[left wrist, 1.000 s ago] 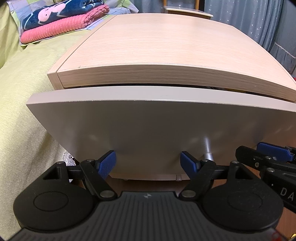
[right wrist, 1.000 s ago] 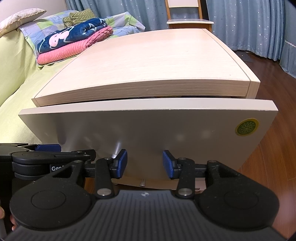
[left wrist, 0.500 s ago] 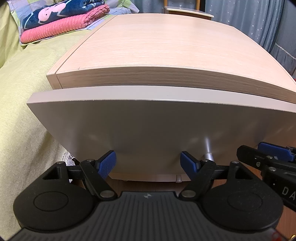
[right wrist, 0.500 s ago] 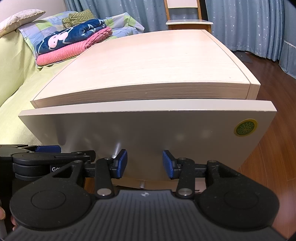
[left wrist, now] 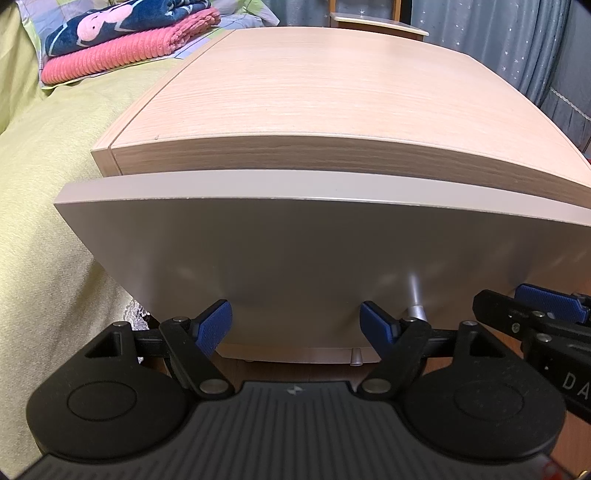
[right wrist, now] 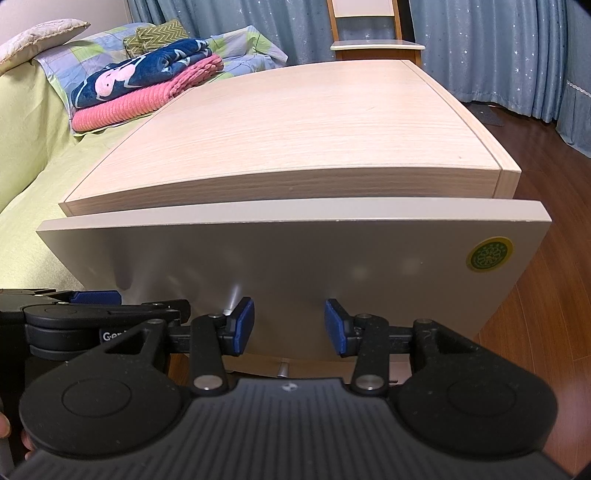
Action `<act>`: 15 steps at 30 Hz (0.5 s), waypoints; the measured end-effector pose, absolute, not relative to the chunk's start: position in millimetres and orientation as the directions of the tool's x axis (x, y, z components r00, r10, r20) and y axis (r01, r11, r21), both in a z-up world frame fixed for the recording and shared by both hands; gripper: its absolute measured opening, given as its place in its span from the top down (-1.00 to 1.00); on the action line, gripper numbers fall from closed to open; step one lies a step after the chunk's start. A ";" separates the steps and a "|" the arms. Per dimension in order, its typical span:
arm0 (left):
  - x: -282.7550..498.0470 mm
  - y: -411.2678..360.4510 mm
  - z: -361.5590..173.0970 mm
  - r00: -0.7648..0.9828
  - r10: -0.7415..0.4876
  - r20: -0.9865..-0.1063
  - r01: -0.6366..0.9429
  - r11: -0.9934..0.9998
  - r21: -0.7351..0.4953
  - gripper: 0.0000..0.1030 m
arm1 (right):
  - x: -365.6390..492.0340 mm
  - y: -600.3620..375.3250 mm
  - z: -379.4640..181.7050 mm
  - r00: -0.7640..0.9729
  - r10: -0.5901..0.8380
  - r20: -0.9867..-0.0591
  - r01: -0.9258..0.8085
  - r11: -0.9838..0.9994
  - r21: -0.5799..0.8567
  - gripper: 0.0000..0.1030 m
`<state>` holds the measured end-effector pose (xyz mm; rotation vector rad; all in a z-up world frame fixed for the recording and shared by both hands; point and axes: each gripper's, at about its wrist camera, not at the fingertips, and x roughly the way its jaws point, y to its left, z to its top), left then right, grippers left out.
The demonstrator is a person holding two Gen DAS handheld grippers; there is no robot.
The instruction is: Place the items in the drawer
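Drawer front [left wrist: 314,254] hides its contents from me; its round green sticker [right wrist: 488,254] is unreadable. Left gripper [left wrist: 297,328] and right gripper [right wrist: 289,325] both gape, empty.

Wooden nightstand [right wrist: 295,125] — top bare — stands on wood floor [right wrist: 546,229]; folded blankets [right wrist: 147,88] on bed [right wrist: 33,155].

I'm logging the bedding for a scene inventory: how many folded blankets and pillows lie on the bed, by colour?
Pink ribbed blanket: 1
Navy patterned blanket: 1
Beige pillow: 1
Patchwork pillow: 1
Olive zigzag cushion: 1
Total: 5
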<state>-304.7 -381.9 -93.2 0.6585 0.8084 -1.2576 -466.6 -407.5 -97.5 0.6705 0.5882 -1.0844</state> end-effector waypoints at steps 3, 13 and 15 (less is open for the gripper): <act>-304.3 -382.0 -93.5 0.110 -0.557 -0.823 0.980 0.200 -0.004 -0.51 | -466.0 -408.4 -97.5 0.355 -0.596 -0.720 0.929 0.311 0.200 0.25; -301.6 -384.2 -93.6 0.110 -0.557 -0.823 0.979 0.206 -0.009 -0.51 | -467.5 -408.5 -98.6 0.356 -0.598 -0.718 0.929 0.309 0.203 0.25; -300.9 -385.5 -93.9 0.109 -0.557 -0.823 0.978 0.207 -0.011 -0.51 | -468.9 -408.6 -99.1 0.356 -0.598 -0.718 0.929 0.308 0.205 0.25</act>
